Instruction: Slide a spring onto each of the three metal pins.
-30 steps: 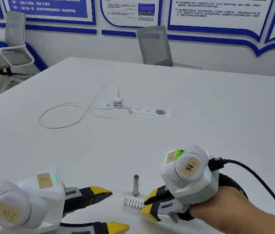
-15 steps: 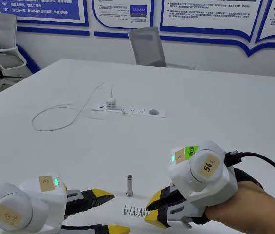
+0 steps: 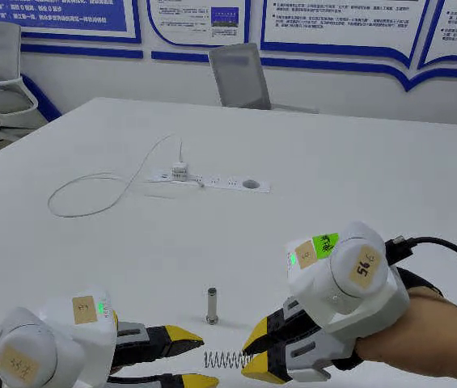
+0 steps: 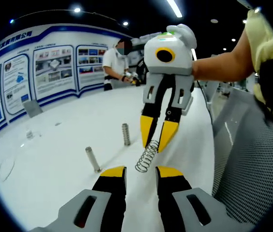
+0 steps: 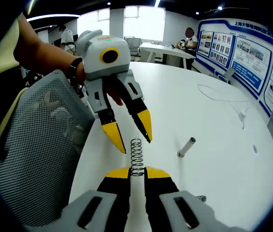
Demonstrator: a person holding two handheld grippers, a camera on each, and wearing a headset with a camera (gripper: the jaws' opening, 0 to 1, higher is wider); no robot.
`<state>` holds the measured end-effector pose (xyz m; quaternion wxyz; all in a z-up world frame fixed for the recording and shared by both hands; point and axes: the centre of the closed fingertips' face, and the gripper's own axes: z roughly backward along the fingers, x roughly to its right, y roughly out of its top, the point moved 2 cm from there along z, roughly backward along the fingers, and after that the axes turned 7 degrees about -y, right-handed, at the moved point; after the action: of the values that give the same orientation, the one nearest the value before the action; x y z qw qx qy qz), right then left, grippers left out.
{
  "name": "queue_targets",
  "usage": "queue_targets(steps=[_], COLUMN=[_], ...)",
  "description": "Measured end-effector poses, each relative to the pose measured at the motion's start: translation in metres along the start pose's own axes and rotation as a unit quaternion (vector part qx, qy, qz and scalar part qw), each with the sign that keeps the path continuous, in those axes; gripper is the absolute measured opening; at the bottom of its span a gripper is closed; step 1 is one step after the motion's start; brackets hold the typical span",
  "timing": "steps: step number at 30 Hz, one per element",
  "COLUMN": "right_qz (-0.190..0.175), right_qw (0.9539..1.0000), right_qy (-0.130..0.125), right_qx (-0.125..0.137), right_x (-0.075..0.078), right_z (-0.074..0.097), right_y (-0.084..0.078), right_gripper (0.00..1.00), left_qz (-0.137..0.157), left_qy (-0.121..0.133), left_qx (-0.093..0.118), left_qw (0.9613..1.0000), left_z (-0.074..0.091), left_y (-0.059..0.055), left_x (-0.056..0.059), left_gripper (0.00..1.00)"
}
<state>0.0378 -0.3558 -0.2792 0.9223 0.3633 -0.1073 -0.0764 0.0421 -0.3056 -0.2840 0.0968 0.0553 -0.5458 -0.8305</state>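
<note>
A steel spring (image 5: 136, 153) lies level between the two grippers, and my right gripper (image 5: 137, 173) is shut on its near end. In the head view the spring (image 3: 223, 360) hangs just above the white table (image 3: 357, 178), on the person's side of an upright metal pin (image 3: 211, 305). My left gripper (image 4: 141, 171) faces it, open and holding nothing, its tips a short way from the spring's free end (image 4: 145, 158). In the left gripper view a bare pin (image 4: 93, 158) stands to the left, with a second pin (image 4: 125, 134), ribbed like a coil, farther back.
A power strip (image 3: 212, 181) and a looping white cable (image 3: 90, 194) lie mid-table. Grey chairs (image 3: 240, 77) stand at the far edge. A mesh chair back (image 4: 252, 159) is close behind the person. People stand at a distant table (image 5: 160, 48).
The right gripper has drawn the spring back from the pin's base toward the person and kept hold of it. The left gripper has stayed open. The head camera shifted.
</note>
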Motion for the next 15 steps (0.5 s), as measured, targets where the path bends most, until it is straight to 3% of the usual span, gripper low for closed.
queue_targets(steps=[15], right_qz=[0.014], right_qw=[0.9997], right_qy=[0.021], right_qx=[-0.004], right_x=[-0.008], right_z=[0.0016], right_y=[0.0021], right_gripper=[0.12], left_qz=[-0.012], left_qy=[-0.023], left_qx=[-0.003], left_qw=[0.9997], left_z=[-0.0038], left_y=[-0.0007], left_x=[0.0097], left_gripper=[0.13])
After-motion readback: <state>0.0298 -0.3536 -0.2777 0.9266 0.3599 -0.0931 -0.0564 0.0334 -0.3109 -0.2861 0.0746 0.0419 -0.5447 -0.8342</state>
